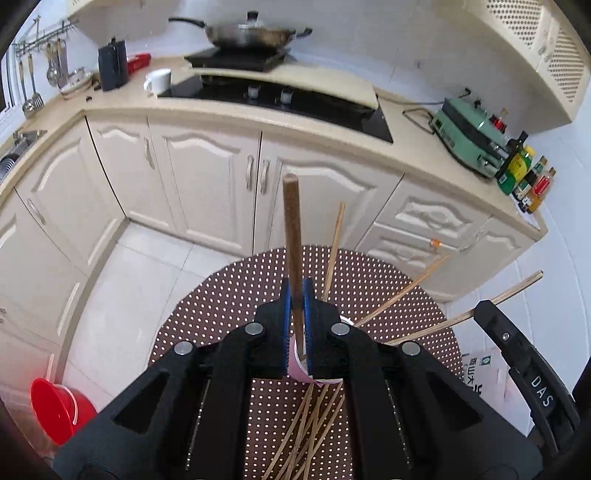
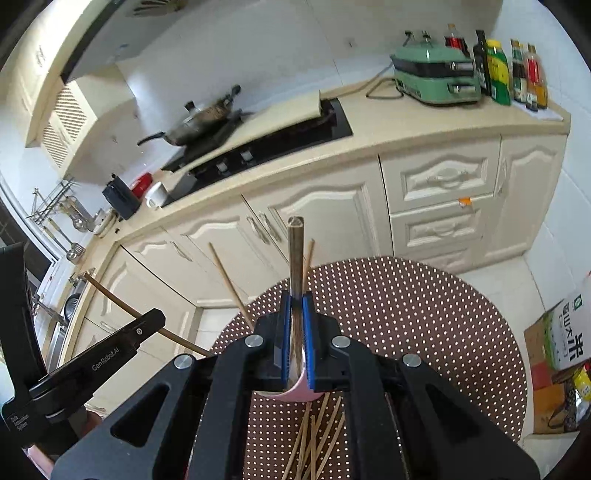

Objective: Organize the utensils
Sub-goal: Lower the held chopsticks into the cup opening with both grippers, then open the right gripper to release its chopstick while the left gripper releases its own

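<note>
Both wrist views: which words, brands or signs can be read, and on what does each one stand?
"DAS": right gripper's black body.
"GenRobot.AI": left gripper's black body.
"米", large: green and white rice box.
Bottle labels: too small to read.
Small print on left gripper's handle: blurred.

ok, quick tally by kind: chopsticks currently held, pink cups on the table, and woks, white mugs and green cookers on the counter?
Held chopsticks: 2
Pink cup: 1
Wok: 1
White mug: 1
Green electric cooker: 1
Total: 6
</note>
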A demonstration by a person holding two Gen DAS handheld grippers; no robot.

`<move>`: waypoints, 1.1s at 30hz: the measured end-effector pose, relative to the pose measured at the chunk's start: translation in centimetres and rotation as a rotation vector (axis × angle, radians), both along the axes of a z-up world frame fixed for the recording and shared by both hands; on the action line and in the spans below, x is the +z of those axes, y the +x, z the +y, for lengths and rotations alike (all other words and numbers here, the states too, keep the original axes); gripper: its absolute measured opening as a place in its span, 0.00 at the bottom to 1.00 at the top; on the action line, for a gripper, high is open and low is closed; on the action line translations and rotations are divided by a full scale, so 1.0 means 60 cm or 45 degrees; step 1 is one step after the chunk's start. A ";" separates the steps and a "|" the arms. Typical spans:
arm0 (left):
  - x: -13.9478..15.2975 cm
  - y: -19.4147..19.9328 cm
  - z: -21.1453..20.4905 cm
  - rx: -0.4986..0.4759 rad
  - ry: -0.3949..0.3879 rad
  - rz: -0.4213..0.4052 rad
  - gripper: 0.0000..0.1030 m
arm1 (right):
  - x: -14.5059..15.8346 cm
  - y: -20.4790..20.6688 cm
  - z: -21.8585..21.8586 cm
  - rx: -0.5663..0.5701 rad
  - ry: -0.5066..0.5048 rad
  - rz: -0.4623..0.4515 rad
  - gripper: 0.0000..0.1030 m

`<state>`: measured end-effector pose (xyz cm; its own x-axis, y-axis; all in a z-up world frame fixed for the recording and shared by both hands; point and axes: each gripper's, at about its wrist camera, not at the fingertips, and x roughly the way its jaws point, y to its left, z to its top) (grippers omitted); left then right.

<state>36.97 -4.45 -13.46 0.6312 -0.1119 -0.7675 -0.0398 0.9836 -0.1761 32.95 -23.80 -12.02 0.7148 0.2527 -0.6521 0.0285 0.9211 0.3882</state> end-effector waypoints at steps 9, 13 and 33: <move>-0.063 0.034 -0.021 -0.043 0.032 0.117 0.07 | -0.048 0.030 0.011 0.020 0.015 0.114 0.05; -0.080 0.040 -0.022 -0.043 0.043 0.123 0.08 | -0.065 0.042 0.020 0.034 0.014 0.152 0.05; -0.097 0.046 -0.022 -0.178 0.116 0.074 0.22 | -0.100 0.052 0.020 0.028 0.071 0.227 0.59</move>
